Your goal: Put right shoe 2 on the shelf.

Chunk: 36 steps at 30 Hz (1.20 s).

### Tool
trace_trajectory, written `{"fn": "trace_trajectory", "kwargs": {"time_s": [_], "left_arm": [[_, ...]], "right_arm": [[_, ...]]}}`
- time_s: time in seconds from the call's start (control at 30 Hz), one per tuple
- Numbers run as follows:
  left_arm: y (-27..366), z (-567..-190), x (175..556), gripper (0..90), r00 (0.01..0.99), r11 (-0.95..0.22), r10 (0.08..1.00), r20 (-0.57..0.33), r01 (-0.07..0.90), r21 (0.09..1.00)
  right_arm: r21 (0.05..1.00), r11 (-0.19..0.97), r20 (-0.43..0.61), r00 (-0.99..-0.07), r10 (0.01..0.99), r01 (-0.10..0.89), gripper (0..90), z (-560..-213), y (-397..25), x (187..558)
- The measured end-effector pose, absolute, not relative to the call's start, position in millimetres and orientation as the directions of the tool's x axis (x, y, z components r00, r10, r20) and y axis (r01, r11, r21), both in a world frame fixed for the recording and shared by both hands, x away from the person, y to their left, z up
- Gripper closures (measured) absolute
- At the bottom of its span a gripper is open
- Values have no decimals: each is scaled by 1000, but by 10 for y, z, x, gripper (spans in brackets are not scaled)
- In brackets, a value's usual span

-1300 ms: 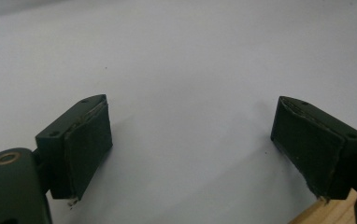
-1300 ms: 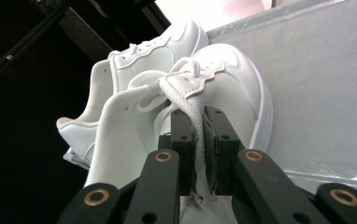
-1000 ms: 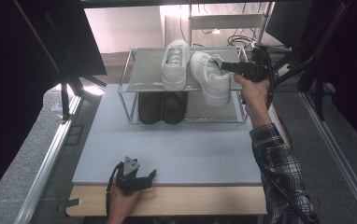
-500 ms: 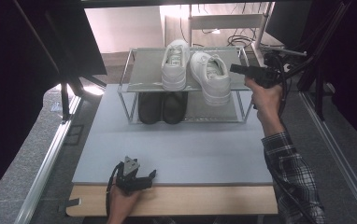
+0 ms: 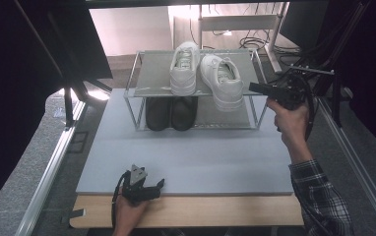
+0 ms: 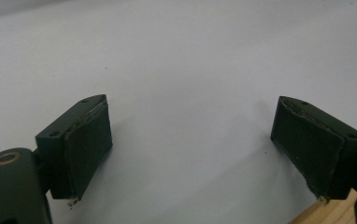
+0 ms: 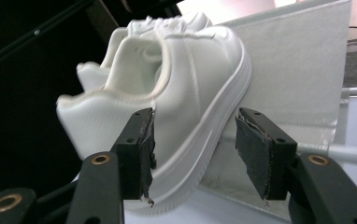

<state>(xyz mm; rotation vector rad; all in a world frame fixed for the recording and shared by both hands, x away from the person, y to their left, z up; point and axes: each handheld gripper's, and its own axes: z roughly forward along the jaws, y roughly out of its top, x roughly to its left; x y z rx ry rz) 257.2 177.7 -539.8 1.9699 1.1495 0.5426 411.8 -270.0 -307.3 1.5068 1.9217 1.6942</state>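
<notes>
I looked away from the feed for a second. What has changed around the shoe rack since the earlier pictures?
The right claw has drawn back to the right, off the right white shoe, and its jaws now stand open beside the heel. That shoe sits skewed on the rack's top shelf, heel over the front edge. The left white shoe, the black shoes below and the left claw, open on the mat, stayed put.

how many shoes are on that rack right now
4: two white shoes on the top shelf, two black shoes side by side underneath. Others may be hidden.
</notes>
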Motion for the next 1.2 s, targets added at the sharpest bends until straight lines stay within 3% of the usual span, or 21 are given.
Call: {"fn": "trace_trajectory", "kwargs": {"time_s": [0.33, 0.63, 0.93, 1.2], "left_arm": [[1777, -5398, 2572, 124, 501, -291, 865, -20, 534, 794], [1777, -5398, 2572, 124, 501, -291, 865, -20, 534, 794], [1777, -5398, 2572, 124, 501, -291, 865, -20, 534, 794], [1778, -5398, 2571, 124, 501, -291, 865, -20, 534, 794]], "right_arm": [[843, -64, 399, -540, 741, 534, 531, -3262, -2631, 3900], [856, -2, 364, -599, 714, 517, 661, -3386, -2556, 3777], [874, 52, 295, -613, 733, 483, 694, -3443, -2513, 3751], [876, 97, 266, -642, 719, 472, 875, -3471, -2427, 3753]]}}
